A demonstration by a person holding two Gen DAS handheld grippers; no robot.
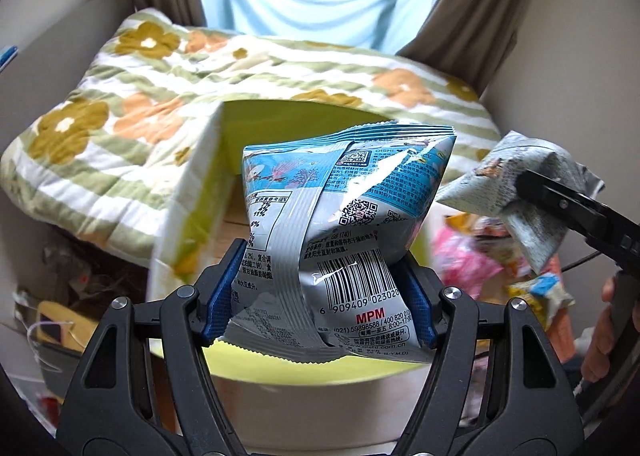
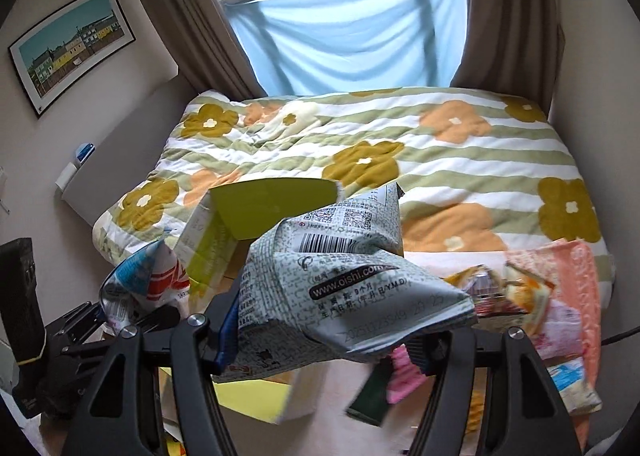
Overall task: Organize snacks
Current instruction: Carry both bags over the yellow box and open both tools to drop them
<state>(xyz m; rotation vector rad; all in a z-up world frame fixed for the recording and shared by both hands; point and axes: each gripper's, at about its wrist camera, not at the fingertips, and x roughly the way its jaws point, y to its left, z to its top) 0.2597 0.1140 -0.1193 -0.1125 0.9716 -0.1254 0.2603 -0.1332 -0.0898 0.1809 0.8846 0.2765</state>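
Note:
My left gripper (image 1: pixel 320 296) is shut on a blue and silver snack bag (image 1: pixel 344 223), held above an open cardboard box with yellow-green inner flaps (image 1: pixel 256 127). My right gripper (image 2: pixel 324 336) is shut on a grey-white printed snack bag (image 2: pixel 340 288), held just right of the box (image 2: pixel 260 211). In the left wrist view that grey bag (image 1: pixel 520 191) and the right gripper's fingers (image 1: pixel 568 203) show at the right. In the right wrist view the blue bag (image 2: pixel 140 284) and the left gripper show at the lower left.
A pile of loose snack packets (image 2: pixel 520 304) lies to the right of the box, also in the left wrist view (image 1: pixel 480 256). A bed with a flowered quilt (image 2: pixel 400 159) lies behind. Curtains and a window are beyond. Clutter sits on the floor at left (image 1: pixel 60 296).

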